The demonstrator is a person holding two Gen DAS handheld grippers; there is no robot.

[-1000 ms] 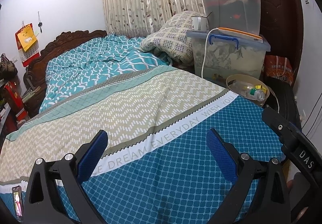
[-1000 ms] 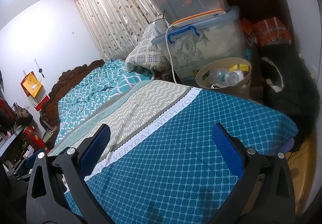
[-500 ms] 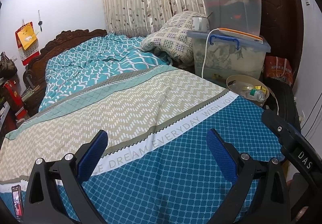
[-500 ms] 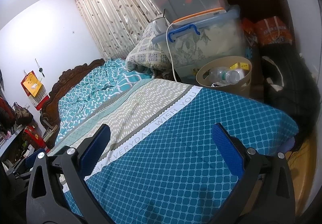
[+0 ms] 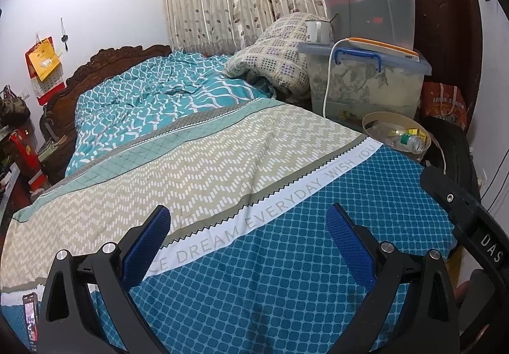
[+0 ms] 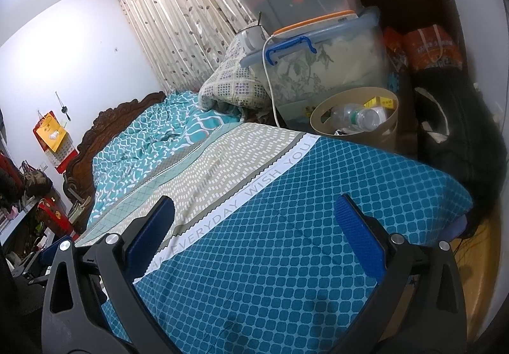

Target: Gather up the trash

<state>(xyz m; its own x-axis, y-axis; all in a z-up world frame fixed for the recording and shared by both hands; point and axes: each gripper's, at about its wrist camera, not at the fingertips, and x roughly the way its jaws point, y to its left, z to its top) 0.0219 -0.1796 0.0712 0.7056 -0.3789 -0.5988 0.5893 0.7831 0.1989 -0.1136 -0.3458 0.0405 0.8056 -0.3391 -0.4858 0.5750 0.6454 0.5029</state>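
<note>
A tan waste bin (image 6: 378,131) stands on the floor past the far right side of the bed, also seen in the left wrist view as the bin (image 5: 372,120). Inside it lie a clear plastic bottle (image 6: 356,117) (image 5: 410,141) and a yellow box (image 6: 383,102). My left gripper (image 5: 248,220) is open over the blue foot of the bedspread, nothing between its fingers. My right gripper (image 6: 254,214) is open too, hovering over the same blue area, nearer the bin. Part of the right gripper's black frame (image 5: 467,220) shows at the right edge of the left wrist view.
The bed (image 5: 222,156) fills the middle, with a folded checked quilt (image 5: 273,52) at its far side. Stacked clear storage boxes (image 5: 366,80) with a mug (image 5: 318,31) and a white cable stand behind the bin. An orange bag (image 6: 429,48) and a black bag (image 6: 455,131) sit to the right.
Almost nothing has moved. Both grippers stay open over the foot of the bed, with only a slight drift of the views.
</note>
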